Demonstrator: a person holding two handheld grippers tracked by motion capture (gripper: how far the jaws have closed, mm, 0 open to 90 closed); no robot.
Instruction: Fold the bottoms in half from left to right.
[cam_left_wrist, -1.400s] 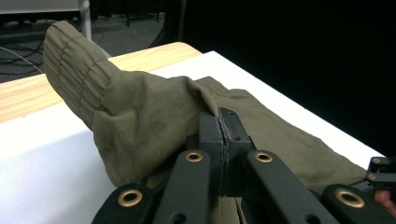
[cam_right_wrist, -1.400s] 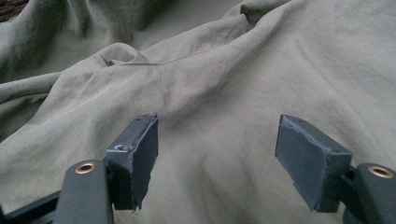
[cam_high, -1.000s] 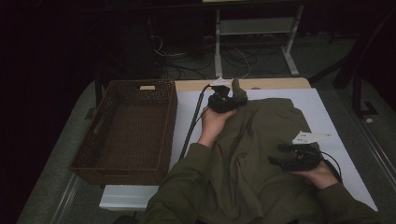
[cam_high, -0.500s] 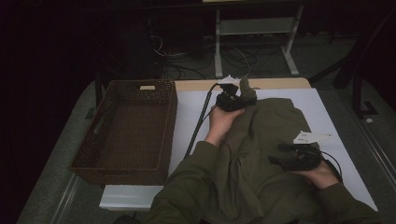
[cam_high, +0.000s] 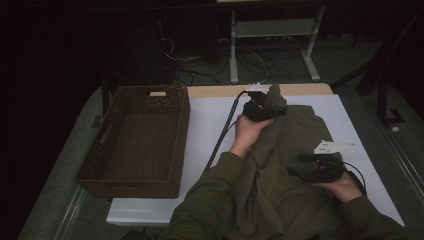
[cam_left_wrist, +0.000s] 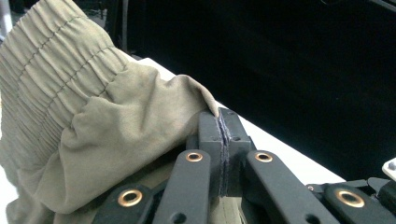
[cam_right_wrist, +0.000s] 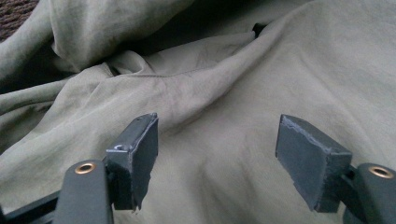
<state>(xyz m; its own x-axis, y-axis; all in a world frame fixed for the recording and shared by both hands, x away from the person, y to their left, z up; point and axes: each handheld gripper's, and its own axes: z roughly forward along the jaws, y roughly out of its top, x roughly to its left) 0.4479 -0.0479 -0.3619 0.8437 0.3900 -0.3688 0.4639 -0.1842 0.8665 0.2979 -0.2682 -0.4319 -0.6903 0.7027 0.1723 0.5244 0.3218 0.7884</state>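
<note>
garment (cam_high: 295, 145): olive, soft, light, limp; spread on white table (cam_high: 210, 125) right of wicker basket (cam_high: 135, 140). left gripper (cam_left_wrist: 223, 140) clamped on fabric edge beside elastic cuff (cam_left_wrist: 51, 65). right gripper (cam_right_wrist: 217, 154) jaws apart over cloth, gripping nothing. judgement: will sag and bunch; pinch at hem or cuff.

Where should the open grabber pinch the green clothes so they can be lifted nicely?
Probably the raised fold in the olive garment, just ahead of the right gripper. Come from above with one open jaw on each side; the flat cloth around it gives little to pinch. The left gripper already clamps the gathered waistband end.
</note>
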